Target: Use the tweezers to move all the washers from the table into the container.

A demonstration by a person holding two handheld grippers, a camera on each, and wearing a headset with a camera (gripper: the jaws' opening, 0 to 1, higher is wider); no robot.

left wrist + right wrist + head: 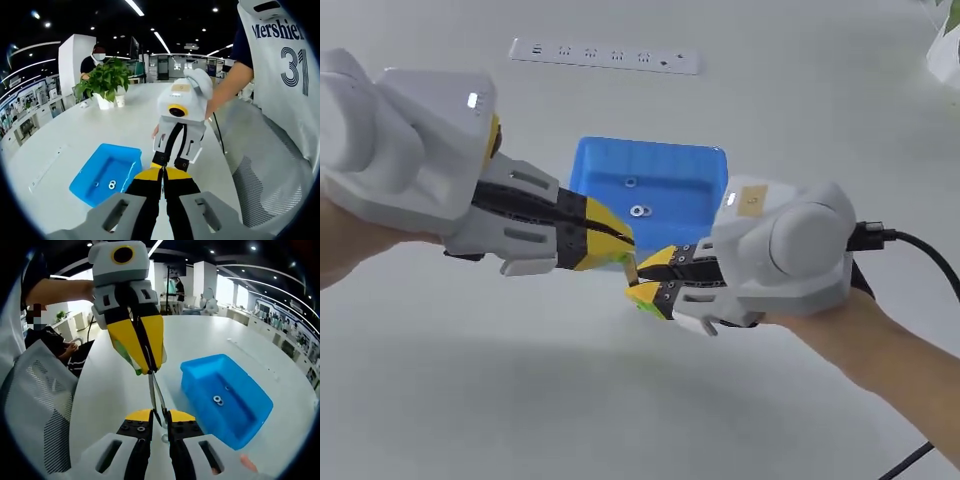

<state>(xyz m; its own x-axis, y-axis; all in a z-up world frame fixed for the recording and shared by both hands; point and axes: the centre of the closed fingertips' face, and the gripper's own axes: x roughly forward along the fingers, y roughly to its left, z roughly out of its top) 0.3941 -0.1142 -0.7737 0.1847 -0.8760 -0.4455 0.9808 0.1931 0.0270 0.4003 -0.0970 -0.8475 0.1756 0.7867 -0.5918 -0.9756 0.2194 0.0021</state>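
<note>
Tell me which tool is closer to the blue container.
Left. The left tool overlaps the blue container's near rim; the right tool sits just short of it, nearer the person.

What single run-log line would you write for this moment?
left tool: shut on tweezers | right tool: shut on tweezers | container: washers inside

The white, yellow-tipped left gripper (618, 238) points right and the matching right gripper (640, 278) points left, their tips almost meeting. Both pairs of jaws are closed on the thin metal tweezers (155, 395) spanning between them. Bare forearms (880, 350) reach in from either side.
</note>
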